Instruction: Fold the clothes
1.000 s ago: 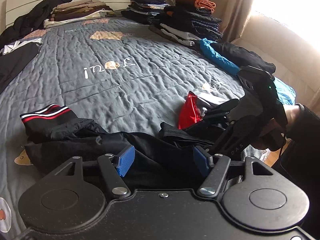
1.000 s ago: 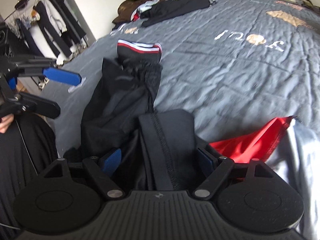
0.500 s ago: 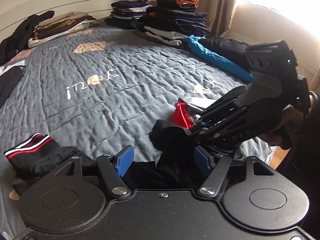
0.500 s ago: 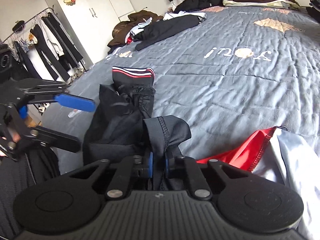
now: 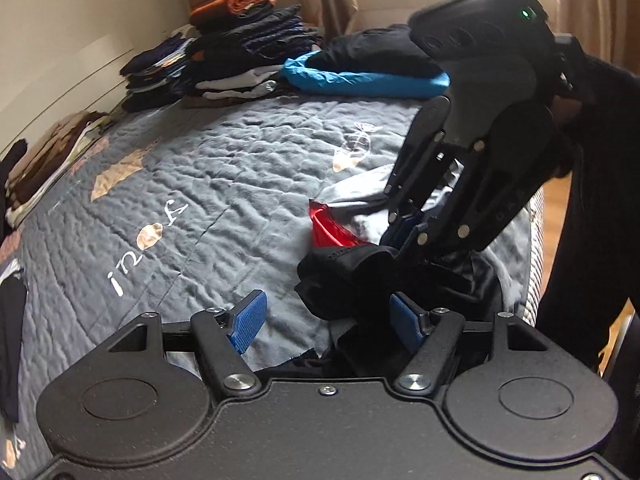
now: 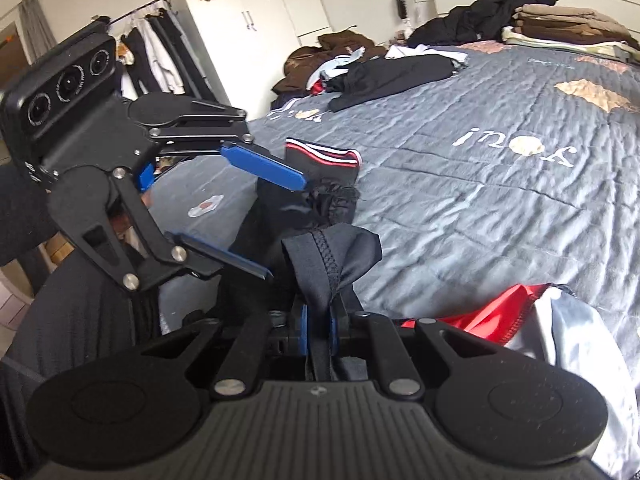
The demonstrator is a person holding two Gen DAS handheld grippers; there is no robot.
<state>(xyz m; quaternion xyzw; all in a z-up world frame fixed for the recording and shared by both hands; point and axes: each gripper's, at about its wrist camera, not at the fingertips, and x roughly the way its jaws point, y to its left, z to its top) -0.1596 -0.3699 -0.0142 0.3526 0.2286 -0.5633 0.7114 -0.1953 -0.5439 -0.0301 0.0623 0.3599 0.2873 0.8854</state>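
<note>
Right gripper [image 6: 318, 330] had its fingers pinched on a stitched hem of the black garment [image 6: 336, 248], low centre of the right wrist frame, hem bunched just above the bed [image 6: 480, 208]. The rest of the garment trailed toward a striped cuff [image 6: 320, 156] at mid-frame. Left gripper [image 5: 326, 316] had its fingers spread, right pad beside the same black cloth, lower centre of the left wrist frame. Step looked like picking up an edge. Next move likely needs the left fingers to close on a second edge. A red and white garment [image 6: 540, 320] lay lower right, folded stacks [image 5: 240, 52] upper left.
</note>
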